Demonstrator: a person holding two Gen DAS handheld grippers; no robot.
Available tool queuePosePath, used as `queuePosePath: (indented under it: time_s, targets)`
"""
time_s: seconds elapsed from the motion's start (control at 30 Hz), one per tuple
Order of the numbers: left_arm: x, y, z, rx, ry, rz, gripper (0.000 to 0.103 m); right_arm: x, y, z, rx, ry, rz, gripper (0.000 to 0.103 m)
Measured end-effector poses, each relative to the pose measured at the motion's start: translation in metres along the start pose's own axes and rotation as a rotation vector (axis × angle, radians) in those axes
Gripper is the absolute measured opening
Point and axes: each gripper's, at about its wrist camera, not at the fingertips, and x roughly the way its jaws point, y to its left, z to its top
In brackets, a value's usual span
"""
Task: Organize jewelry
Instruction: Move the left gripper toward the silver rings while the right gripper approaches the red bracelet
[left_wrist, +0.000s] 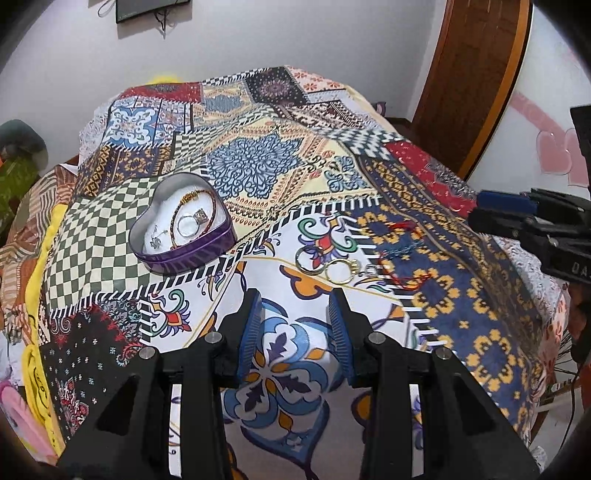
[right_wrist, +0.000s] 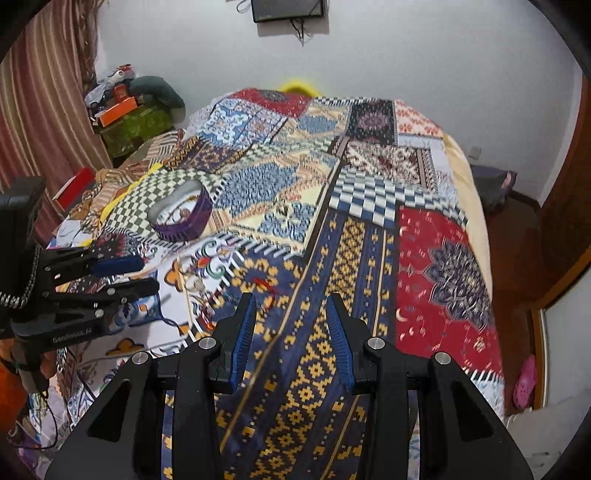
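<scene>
A purple heart-shaped tin (left_wrist: 183, 230) sits on the patchwork bedspread and holds a brown cord bracelet, a silver ring and small silver pieces. It also shows in the right wrist view (right_wrist: 183, 216). Loose on the cloth lie a silver ring (left_wrist: 310, 260), a gold ring (left_wrist: 341, 271), a small silver piece (left_wrist: 370, 271), a red thread (left_wrist: 410, 277) and a blue chain (left_wrist: 400, 249). My left gripper (left_wrist: 295, 306) is open and empty, just in front of the rings. My right gripper (right_wrist: 291, 306) is open and empty over the blue and yellow patch, to the right of the jewelry.
The patchwork bedspread (left_wrist: 258, 166) covers a bed. A wooden door (left_wrist: 469, 74) stands at the right. Boxes and clutter (right_wrist: 125, 107) and a striped curtain (right_wrist: 40, 96) are at the left. A pink shoe (right_wrist: 524, 380) lies on the floor.
</scene>
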Motion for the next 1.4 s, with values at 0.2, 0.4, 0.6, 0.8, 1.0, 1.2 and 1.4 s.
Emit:
queuePosePath:
  time_s: [0.2,0.4,0.6,0.8,1.0,1.2,1.4]
  targets:
    - [0.016,0.003,0.006,0.015,0.018,-0.003,0.037,0.015,0.001,-0.008,-0.012,0.044,0.026,0.036]
    - [0.026,0.003,0.012,0.04,0.018,-0.023,0.037,0.026,0.006,-0.005,-0.032,0.066,0.061,0.036]
    - [0.032,0.001,0.018,0.061,0.015,-0.045,0.037,0.036,0.01,0.004,-0.022,0.079,0.122,0.036]
    - [0.036,0.003,0.022,0.054,0.011,-0.071,0.037,0.047,0.018,0.009,-0.054,0.085,0.116,0.036]
    - [0.037,0.005,0.021,0.047,0.002,-0.088,0.036,0.054,0.03,0.005,-0.136,0.073,0.073,0.037]
    - [0.037,0.005,0.021,0.054,-0.004,-0.087,0.032,0.058,0.027,0.005,-0.139,0.071,0.092,0.036]
    - [0.037,0.008,0.021,0.038,-0.012,-0.085,0.024,0.058,0.029,0.004,-0.133,0.062,0.088,0.017]
